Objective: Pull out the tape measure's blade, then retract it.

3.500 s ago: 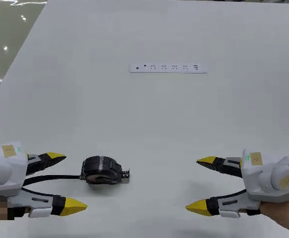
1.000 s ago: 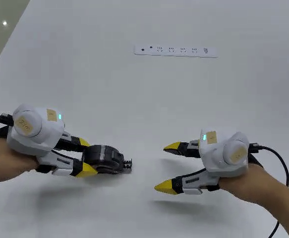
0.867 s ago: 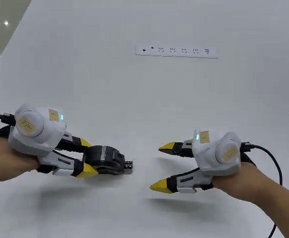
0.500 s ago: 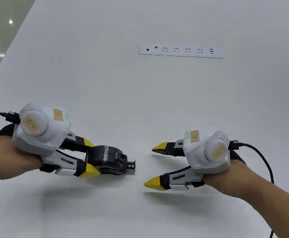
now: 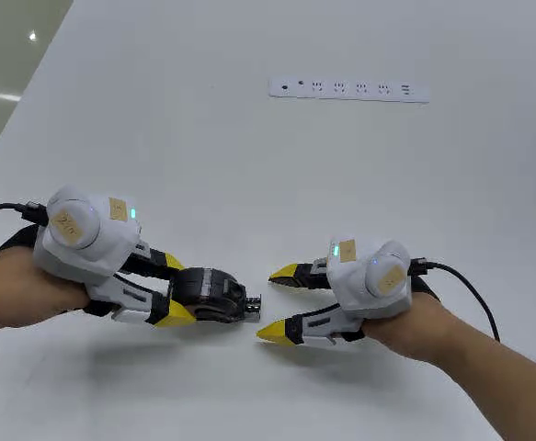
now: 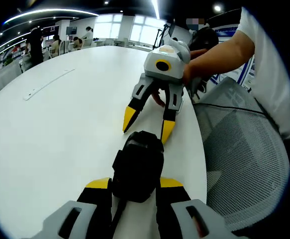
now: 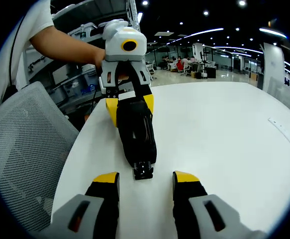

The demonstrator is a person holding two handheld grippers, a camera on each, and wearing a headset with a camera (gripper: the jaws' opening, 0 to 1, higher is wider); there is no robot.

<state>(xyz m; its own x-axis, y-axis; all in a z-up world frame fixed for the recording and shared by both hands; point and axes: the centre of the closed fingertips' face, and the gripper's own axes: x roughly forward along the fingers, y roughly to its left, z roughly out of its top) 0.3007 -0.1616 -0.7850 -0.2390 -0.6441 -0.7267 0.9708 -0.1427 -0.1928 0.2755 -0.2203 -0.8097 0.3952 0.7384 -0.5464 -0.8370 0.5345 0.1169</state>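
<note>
My left gripper (image 5: 175, 288) jaws clamp the tape measure (image 5: 210, 292), right gripper (image 5: 275, 303) jaws apart, hook (image 7: 143, 172) just ahead; a shallow pinch may slip off.

A broad white table (image 5: 249, 165) carried a white power strip (image 5: 348, 89) lying flat far across it. A grey mesh chair (image 6: 244, 149) stood at its edge. Beyond were bright windows (image 6: 135, 32), strip lights (image 7: 204, 32) on a dark ceiling, and a glossy floor (image 5: 10, 73).
</note>
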